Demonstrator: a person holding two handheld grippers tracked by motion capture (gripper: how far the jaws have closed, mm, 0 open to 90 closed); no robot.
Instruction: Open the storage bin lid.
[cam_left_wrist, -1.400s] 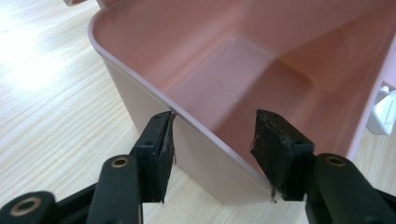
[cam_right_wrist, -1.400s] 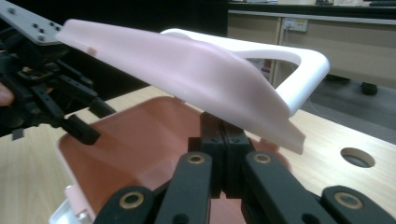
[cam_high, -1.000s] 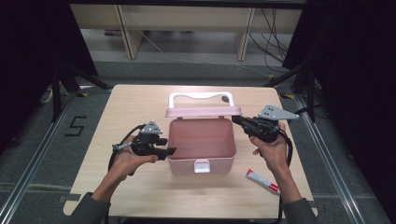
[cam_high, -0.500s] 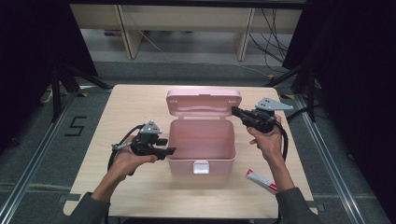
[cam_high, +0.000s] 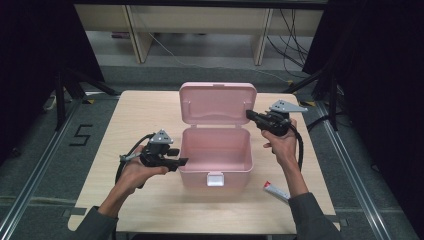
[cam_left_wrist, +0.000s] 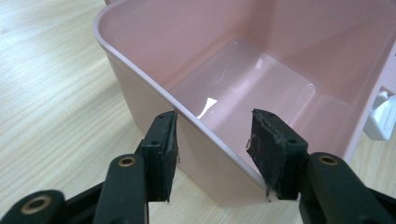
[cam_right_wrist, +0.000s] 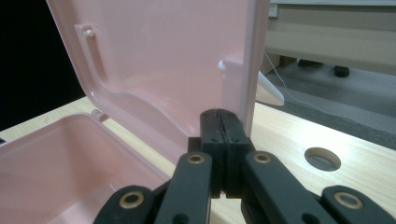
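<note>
Now the pink box (cam_high: 215, 155) sits mid-table (cam_high: 150, 107) with its lid (cam_high: 217, 102) standing upright and its inside bare. At its left wall the left gripper (cam_left_wrist: 212, 154) has its jaws spread astride the rim, one pad outside and one inside, neither clearly pressing, having just eased a little closer. Over at the lid's right edge, the right gripper (cam_right_wrist: 219, 135) has its jaws pressed together, tips against the lid with nothing between them; a small red-and-white packet (cam_high: 276, 190) lies near the front right of the box.

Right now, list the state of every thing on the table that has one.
pink box: open, empty inside.
lid: raised upright at the back.
white latch: undone, on the front wall.
left gripper: jaws apart, straddling the box's wall.
right gripper: jaws shut, at the lid's edge.
small red-and-white tube: lying flat.
</note>
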